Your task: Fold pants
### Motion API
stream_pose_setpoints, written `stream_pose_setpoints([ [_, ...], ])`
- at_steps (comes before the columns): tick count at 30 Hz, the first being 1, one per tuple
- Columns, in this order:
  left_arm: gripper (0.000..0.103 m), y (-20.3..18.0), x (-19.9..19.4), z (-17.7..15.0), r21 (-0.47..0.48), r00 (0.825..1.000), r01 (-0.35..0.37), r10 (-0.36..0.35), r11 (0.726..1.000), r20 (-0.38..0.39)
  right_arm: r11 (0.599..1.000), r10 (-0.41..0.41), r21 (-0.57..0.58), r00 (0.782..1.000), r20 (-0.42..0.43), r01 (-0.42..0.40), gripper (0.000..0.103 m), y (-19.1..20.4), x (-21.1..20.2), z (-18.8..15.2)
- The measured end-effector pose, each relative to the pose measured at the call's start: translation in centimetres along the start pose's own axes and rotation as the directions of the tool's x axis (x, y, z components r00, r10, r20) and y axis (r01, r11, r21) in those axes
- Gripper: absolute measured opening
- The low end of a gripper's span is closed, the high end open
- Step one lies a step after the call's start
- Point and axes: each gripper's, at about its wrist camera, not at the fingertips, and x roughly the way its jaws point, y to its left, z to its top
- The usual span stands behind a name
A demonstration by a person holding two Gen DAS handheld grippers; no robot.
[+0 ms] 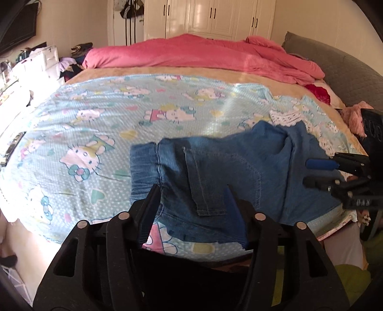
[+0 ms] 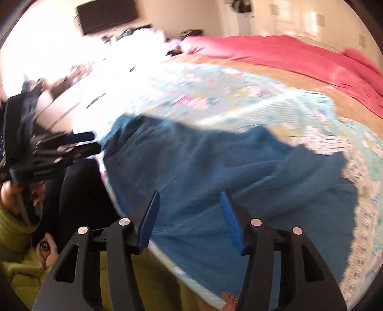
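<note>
My left claw [image 1: 191,191] stands with its jaws apart over the waistband end of the blue denim pants [image 1: 239,172], and I cannot tell whether the blue pads [image 1: 231,203] touch the cloth; nothing is pinched between them. My right claw [image 2: 189,198] is likewise spread, both ribbed blue pads clear of the denim below them, gripping nothing. That view is smeared with motion blur.

The pants lie folded on the cartoon-cat blanket [image 1: 95,134], near the front edge of the bed and toward its right-hand front corner as my left camera sees it. The elastic waistband [image 1: 143,165] points left, a belt loop [image 1: 205,191] lies across the middle, and the far right part of the denim reaches the blanket's white lace trim [image 1: 287,117]. From the left camera my right claw comes in from the right edge, its two fingers lying over the right end of the pants.

A pink quilt [image 1: 203,52] is bunched along the far edge of the bed, with white wardrobes [image 1: 210,16] behind it.
</note>
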Motion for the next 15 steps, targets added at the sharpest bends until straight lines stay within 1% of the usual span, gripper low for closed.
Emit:
stream_pose_setpoints([
  [1, 0.053, -0.2, -0.3, 0.1, 0.002, 1.000, -0.002, 0.002, 1.000, 0.007, 1.000, -0.017, 0.021, 1.000, 0.020, 0.017, 0.057, -0.9, -0.9, 0.0],
  [3, 0.057, -0.6, -0.7, 0.3, 0.007, 1.000, -0.001, 0.001, 1.000, 0.014, 0.998, -0.045, 0.041, 0.998, 0.046, 0.043, 0.060, -1.9, -1.8, 0.0],
  [6, 0.063, -1.4, -0.9, 0.5, 0.015, 1.000, 0.013, -0.013, 1.000, 0.015, 0.994, -0.086, 0.081, 0.992, 0.088, 0.079, 0.060, -4.2, -3.4, 0.0],
  [7, 0.066, -1.7, -0.9, 0.6, 0.017, 1.000, 0.019, -0.020, 1.000, 0.016, 0.992, -0.098, 0.089, 0.991, 0.095, 0.090, 0.060, -4.6, -3.3, 0.2],
  [8, 0.067, -2.0, -1.0, 0.6, 0.019, 0.999, 0.029, -0.029, 0.999, 0.015, 0.990, -0.111, 0.097, 0.988, 0.104, 0.101, 0.060, -5.0, -3.6, 0.2],
  [10, 0.072, -2.8, -0.9, 0.8, 0.027, 0.999, 0.049, -0.050, 0.998, 0.011, 0.986, -0.136, 0.114, 0.984, 0.118, 0.123, 0.060, -6.0, -4.5, 0.3],
  [15, 0.076, -5.1, -0.3, 0.9, 0.049, 0.994, 0.107, -0.106, 0.993, -0.009, 0.975, -0.181, 0.153, 0.974, 0.134, 0.160, 0.060, -8.1, -5.2, 1.0],
])
